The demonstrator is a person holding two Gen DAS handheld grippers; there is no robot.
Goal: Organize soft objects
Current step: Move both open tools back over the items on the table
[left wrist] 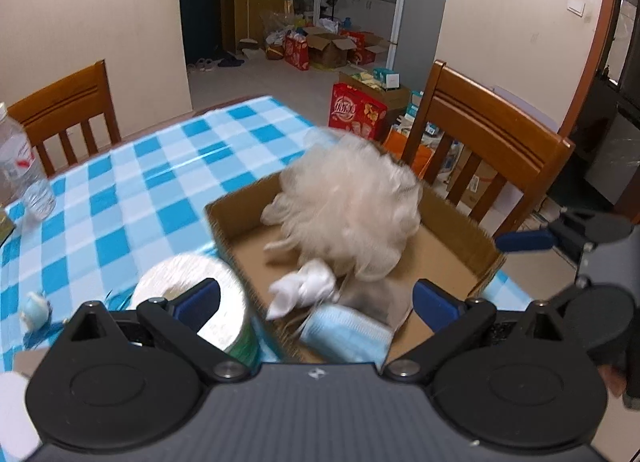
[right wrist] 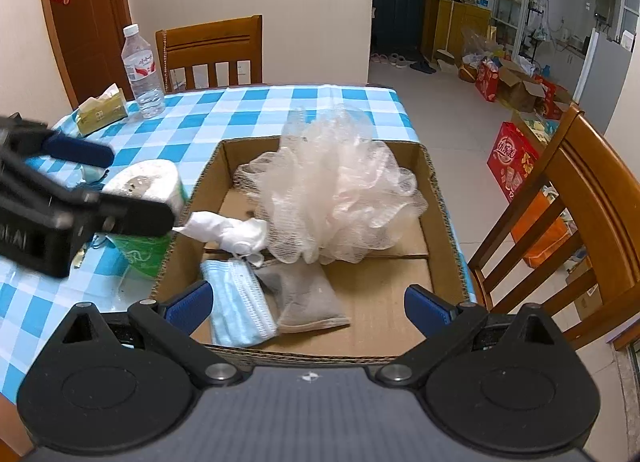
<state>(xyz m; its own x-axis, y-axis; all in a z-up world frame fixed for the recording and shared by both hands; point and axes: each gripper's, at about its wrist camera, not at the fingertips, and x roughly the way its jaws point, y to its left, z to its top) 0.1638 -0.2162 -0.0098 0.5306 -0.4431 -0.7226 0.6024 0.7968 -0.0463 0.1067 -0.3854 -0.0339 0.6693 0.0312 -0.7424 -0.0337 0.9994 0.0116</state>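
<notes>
A shallow cardboard box (right wrist: 440, 197) on the blue checked table holds a pale mesh bath puff (right wrist: 336, 189), a white cloth bundle (right wrist: 228, 232), a blue face mask (right wrist: 238, 302) and a grey sock (right wrist: 304, 294). My right gripper (right wrist: 308, 304) stands open over the box's near edge, gripping nothing. My left gripper (left wrist: 316, 298) is also open, above the box's near left corner (left wrist: 224, 221). A toilet paper roll (left wrist: 176, 274) stands outside the box, partly behind the left finger and not gripped. The puff (left wrist: 352, 201) is blurred in the left wrist view.
A water bottle (right wrist: 142, 69) and a tissue pack (right wrist: 100, 111) stand at the table's far left. Wooden chairs (right wrist: 212, 49) (right wrist: 580, 189) flank the table. A small pale object (left wrist: 36, 310) lies left of the roll. Boxes (right wrist: 512, 165) clutter the floor at the right.
</notes>
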